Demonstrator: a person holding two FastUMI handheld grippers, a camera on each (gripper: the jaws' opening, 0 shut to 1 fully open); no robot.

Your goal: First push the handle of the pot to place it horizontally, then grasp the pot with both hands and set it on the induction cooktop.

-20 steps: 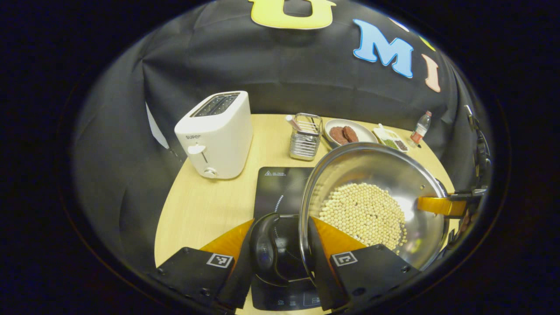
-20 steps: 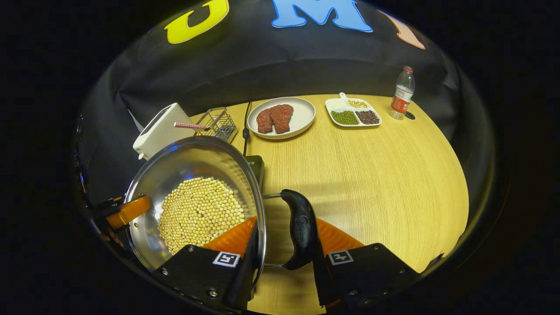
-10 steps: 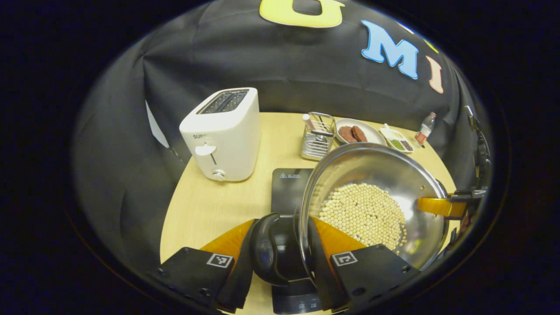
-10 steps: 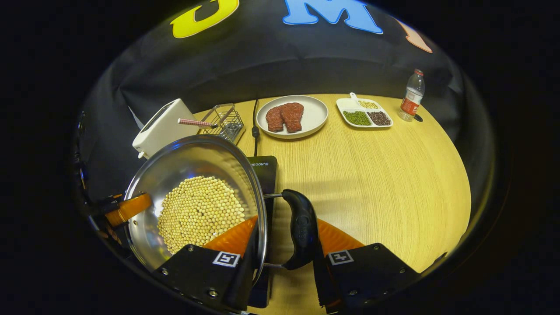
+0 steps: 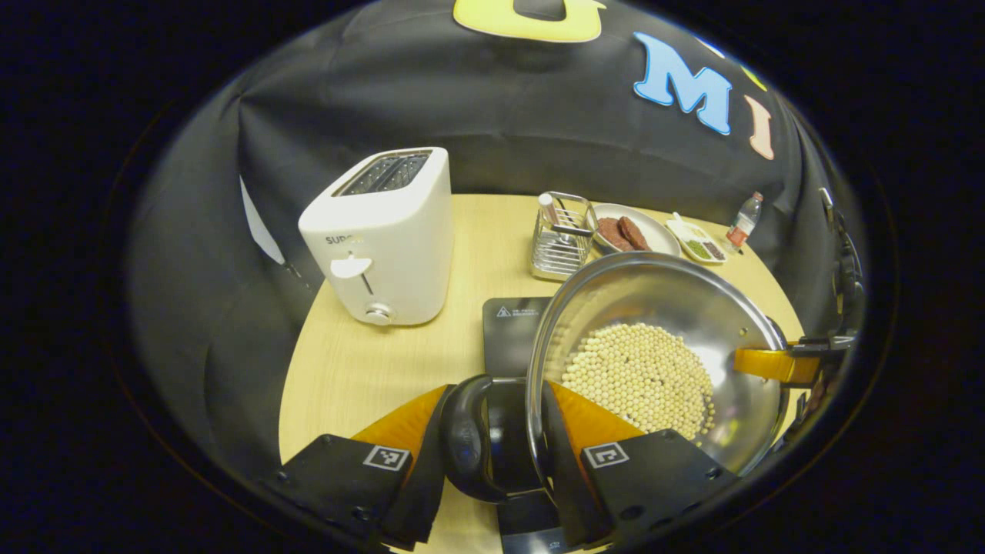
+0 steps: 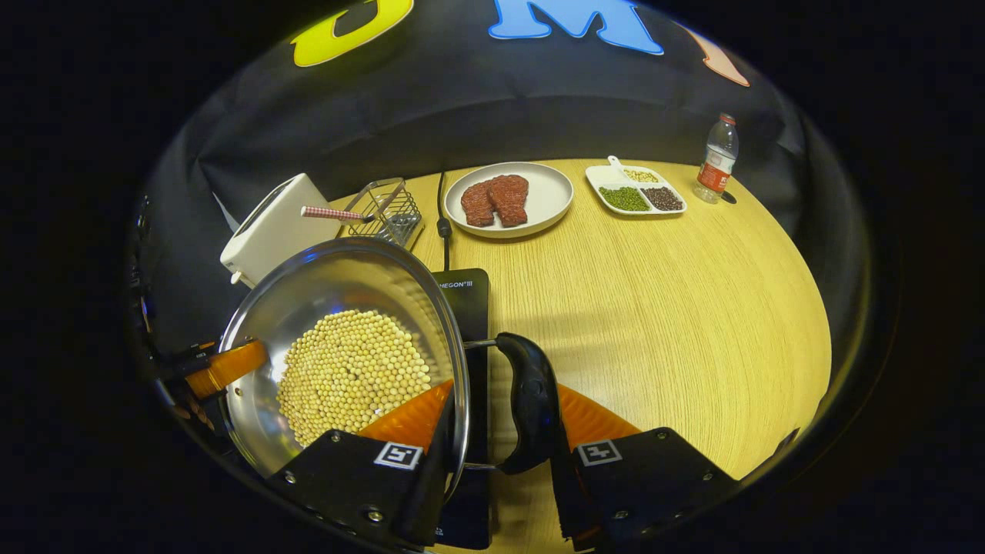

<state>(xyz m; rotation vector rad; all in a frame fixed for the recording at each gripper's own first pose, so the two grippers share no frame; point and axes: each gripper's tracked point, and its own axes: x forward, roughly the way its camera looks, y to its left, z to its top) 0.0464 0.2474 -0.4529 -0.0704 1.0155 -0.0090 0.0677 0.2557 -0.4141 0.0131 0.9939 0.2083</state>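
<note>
A steel pot with soybeans in it hangs in the air, held at both side handles. My left gripper is shut on the pot's black left handle, one finger outside it and one inside the rim. My right gripper is shut the same way on the black right handle, the pot lying to its left. The black induction cooktop lies on the table under the pot's left part; its far edge shows past the rim. Each gripper's orange finger shows across the pot.
A white toaster stands at the back left, with a wire rack beside it. Farther back are a plate of meat, a divided dish of beans and a water bottle. A power cord runs from the cooktop.
Both grippers have carried the pot along together, grips unchanged. More of the cooktop now shows under the pot in the right gripper view, and the toaster looks nearer in the left gripper view.
</note>
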